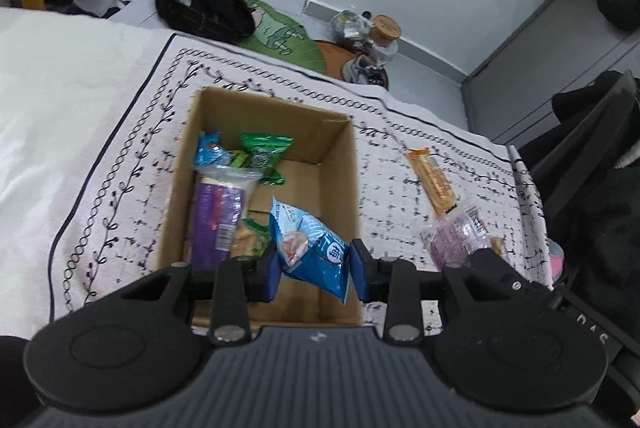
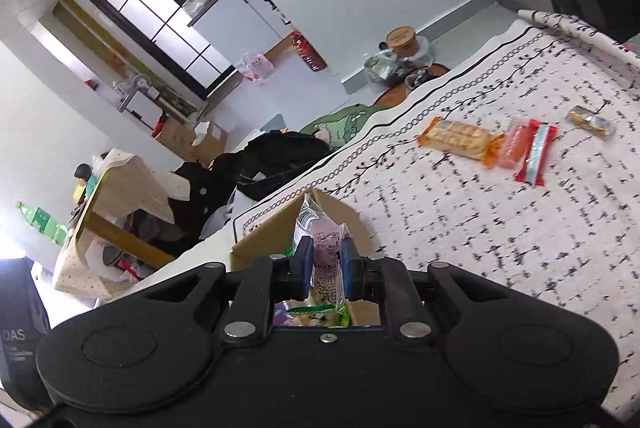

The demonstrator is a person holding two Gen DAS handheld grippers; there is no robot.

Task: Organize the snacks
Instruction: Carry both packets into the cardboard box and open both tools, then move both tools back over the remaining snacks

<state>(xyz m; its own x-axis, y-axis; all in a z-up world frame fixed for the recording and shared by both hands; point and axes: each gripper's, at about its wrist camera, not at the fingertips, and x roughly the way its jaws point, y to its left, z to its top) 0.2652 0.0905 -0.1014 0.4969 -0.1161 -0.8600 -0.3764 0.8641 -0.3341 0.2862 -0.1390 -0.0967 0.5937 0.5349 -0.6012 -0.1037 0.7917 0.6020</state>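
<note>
An open cardboard box [image 1: 336, 148] sits on a patterned white blanket [image 1: 120, 156] and holds a purple packet [image 1: 218, 212], green packets [image 1: 266, 152] and a blue one [image 1: 208, 148]. My left gripper [image 1: 314, 264] hovers over the box with its jaws apart; a blue snack bag [image 1: 316, 248] hangs between the pads, which do not press it. My right gripper [image 2: 326, 268] is shut on a pink-purple clear packet [image 2: 324, 248] and holds it over the box's corner [image 2: 340, 212]. That packet [image 1: 456, 236] also shows in the left wrist view.
An orange cracker pack [image 2: 456, 138], a pink bar [image 2: 514, 144], a red-striped bar [image 2: 536, 158] and a small gold packet [image 2: 590, 120] lie on the blanket to the right of the box. Floor with bags, jars and clothes lies beyond the bed edge.
</note>
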